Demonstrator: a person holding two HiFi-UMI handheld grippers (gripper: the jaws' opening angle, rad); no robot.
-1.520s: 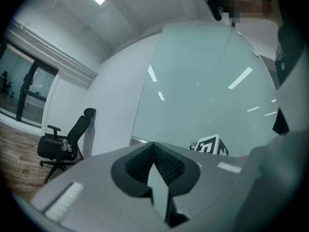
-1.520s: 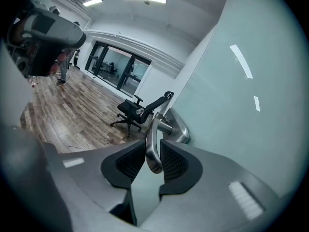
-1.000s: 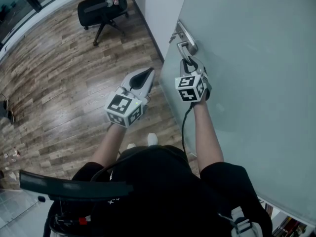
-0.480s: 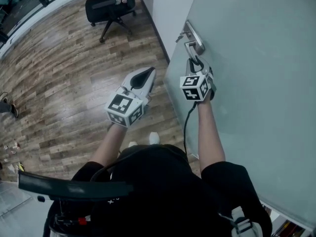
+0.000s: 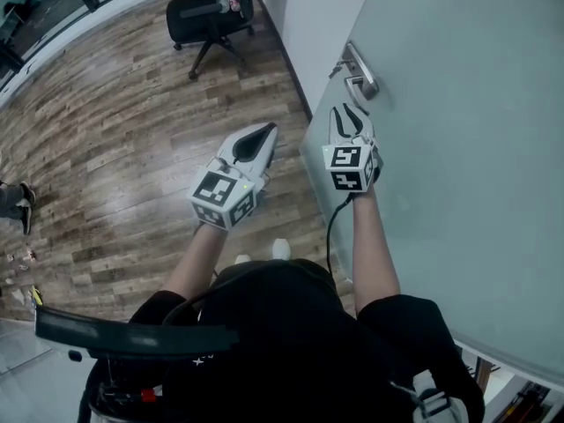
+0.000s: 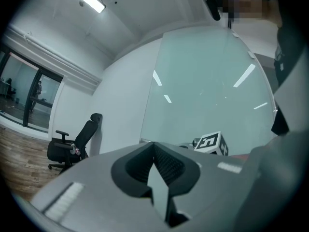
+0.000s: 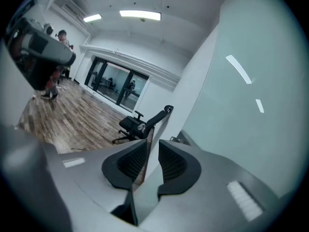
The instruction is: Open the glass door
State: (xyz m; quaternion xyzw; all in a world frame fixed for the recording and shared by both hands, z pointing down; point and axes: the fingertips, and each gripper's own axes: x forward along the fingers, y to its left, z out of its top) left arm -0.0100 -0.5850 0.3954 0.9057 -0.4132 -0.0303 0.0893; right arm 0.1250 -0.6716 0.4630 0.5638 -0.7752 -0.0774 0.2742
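The frosted glass door [image 5: 458,148] fills the right of the head view, and its metal lever handle [image 5: 361,70] sits near the door's left edge. My right gripper [image 5: 349,113] hovers just below the handle and does not touch it. Its jaws have just been closing but still stand a little apart, with nothing between them. In the right gripper view, the right gripper [image 7: 153,146] points along the door's edge. My left gripper [image 5: 257,136] floats left of the door over the floor, shut and empty. In the left gripper view, the left gripper [image 6: 154,146] faces the door [image 6: 207,91].
Wood flooring [image 5: 115,148] spreads to the left. A black office chair [image 5: 207,11] stands by the white wall [image 5: 304,7] beyond the door. A person's shoes [image 5: 13,203] show at the far left edge. Glass partitions [image 7: 116,83] close off the far side.
My right gripper has come off the handle and drawn back toward me. The left gripper has hardly shifted in the view.
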